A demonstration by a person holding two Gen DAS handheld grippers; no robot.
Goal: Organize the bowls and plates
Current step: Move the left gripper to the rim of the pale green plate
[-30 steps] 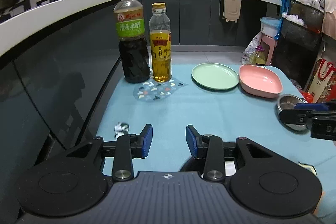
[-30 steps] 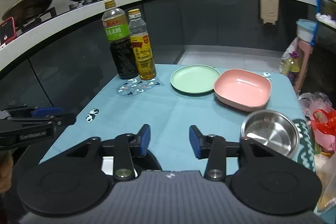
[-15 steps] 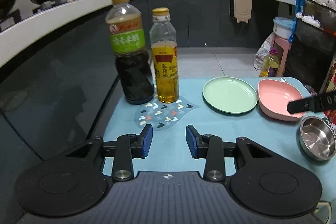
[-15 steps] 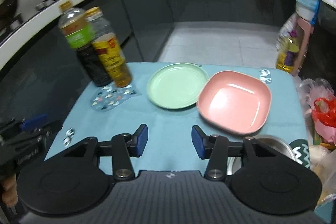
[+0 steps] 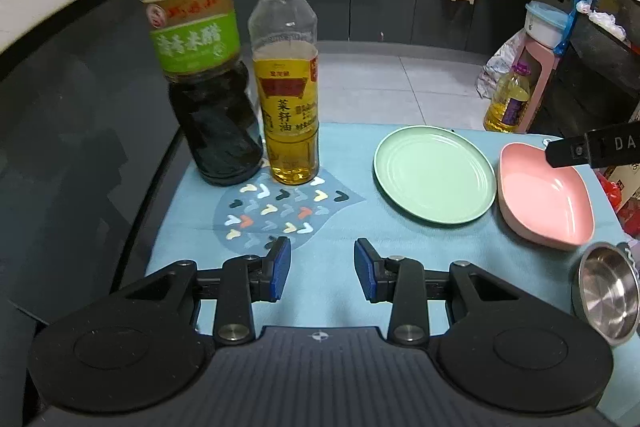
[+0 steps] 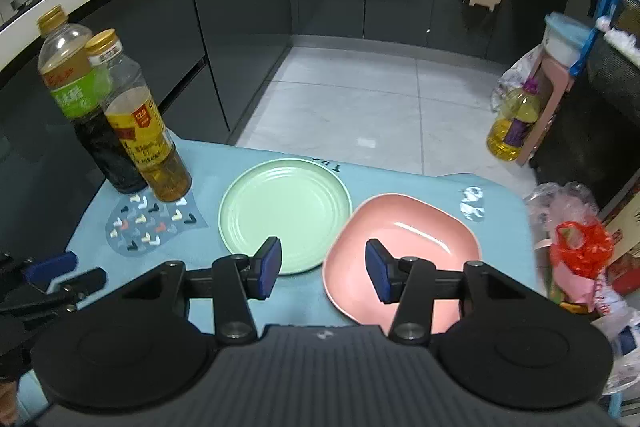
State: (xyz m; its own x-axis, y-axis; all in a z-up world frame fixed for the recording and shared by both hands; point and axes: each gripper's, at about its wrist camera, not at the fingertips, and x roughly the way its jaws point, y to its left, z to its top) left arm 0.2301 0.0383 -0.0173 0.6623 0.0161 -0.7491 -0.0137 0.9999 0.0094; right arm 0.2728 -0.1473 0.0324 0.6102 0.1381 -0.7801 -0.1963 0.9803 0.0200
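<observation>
Left wrist view low and close over blue tablecloth, tilted down toward two bottles, right wrist view higher, looking steeply down, both sharing green plate, pink dish

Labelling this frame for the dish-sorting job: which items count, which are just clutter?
Job:
green plate
pink dish
steel bowl

Clutter:
dark sauce bottle
oil bottle
patterned mat
oil jug on the floor

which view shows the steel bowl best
The left wrist view: the steel bowl sits at the frame's right edge, its shiny inside visible. The right wrist view does not show it; only the pink dish and green plate appear.
</observation>
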